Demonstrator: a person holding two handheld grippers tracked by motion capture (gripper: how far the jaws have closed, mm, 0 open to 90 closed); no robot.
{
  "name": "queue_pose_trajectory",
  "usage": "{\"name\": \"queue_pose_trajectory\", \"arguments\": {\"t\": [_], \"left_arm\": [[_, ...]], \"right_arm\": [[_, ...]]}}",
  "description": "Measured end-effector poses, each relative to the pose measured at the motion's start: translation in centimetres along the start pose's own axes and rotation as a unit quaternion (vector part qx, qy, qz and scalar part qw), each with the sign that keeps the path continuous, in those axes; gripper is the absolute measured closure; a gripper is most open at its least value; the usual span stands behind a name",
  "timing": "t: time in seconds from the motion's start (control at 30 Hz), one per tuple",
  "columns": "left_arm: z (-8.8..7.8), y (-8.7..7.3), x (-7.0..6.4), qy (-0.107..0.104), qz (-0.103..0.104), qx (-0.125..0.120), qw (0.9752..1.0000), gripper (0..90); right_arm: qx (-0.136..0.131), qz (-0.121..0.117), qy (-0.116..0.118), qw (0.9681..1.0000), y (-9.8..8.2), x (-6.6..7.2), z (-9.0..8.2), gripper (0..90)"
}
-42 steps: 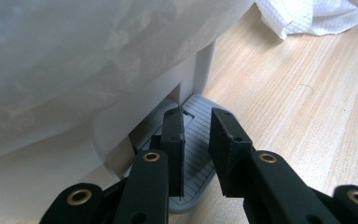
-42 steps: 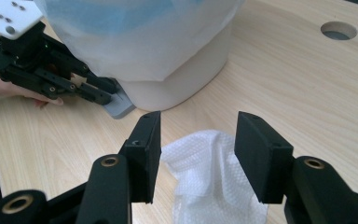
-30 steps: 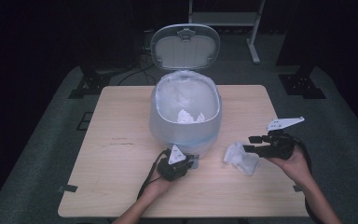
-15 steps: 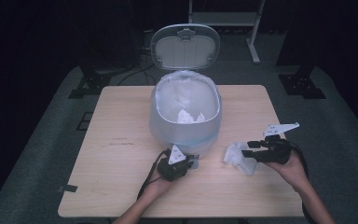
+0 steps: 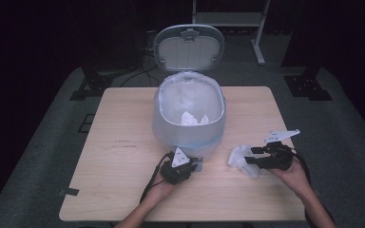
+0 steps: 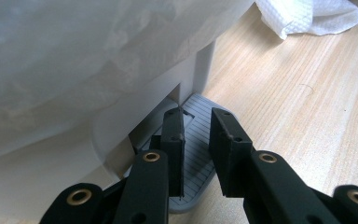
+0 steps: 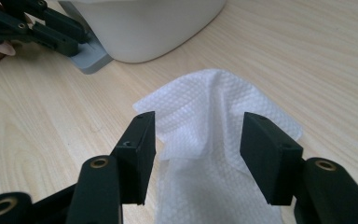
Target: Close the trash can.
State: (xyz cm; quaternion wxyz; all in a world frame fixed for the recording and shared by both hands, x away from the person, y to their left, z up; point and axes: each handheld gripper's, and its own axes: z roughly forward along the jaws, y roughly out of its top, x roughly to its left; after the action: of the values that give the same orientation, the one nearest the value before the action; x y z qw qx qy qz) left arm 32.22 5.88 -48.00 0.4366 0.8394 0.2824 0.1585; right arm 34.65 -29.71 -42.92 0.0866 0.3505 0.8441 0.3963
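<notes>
On near worktop (image 5: 123,190): left claw (image 6: 196,140) clenched, pressing bin (image 5: 188,118) pedal (image 6: 191,154), lid (image 5: 188,46) up, tissues inside. Right claw (image 7: 196,154), jaws just opening, released astride last tissue (image 7: 214,154); grab and drop-in pending.

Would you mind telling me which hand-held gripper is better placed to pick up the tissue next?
The right hand-held gripper: its jaws stand open on either side of the tissue. The left hand-held gripper is shut and rests on the bin's pedal, with the lid up.

Dim, dark-edged high view, lit only at centre; bright, sharp gripper views, slightly soft along the bottom.
</notes>
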Motion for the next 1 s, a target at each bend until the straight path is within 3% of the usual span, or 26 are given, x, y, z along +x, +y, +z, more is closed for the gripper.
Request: {"name": "queue_pose_trajectory", "arguments": {"t": [0.33, 1.0], "left_arm": [[0.0, 0.0, 0.0, 0.000, 0.001, 0.001, 1.0000, 75.4], [0.0, 0.0, 0.0, 0.000, 0.000, 0.001, 1.0000, 75.5]], "right_arm": [[0.014, -0.006, -0.010, 0.9998, -0.6, 0.0, 1.0, 41.5], [0.036, -0.005, -0.009, 0.9993, -1.7, -0.2, 3.1, 44.1]]}}
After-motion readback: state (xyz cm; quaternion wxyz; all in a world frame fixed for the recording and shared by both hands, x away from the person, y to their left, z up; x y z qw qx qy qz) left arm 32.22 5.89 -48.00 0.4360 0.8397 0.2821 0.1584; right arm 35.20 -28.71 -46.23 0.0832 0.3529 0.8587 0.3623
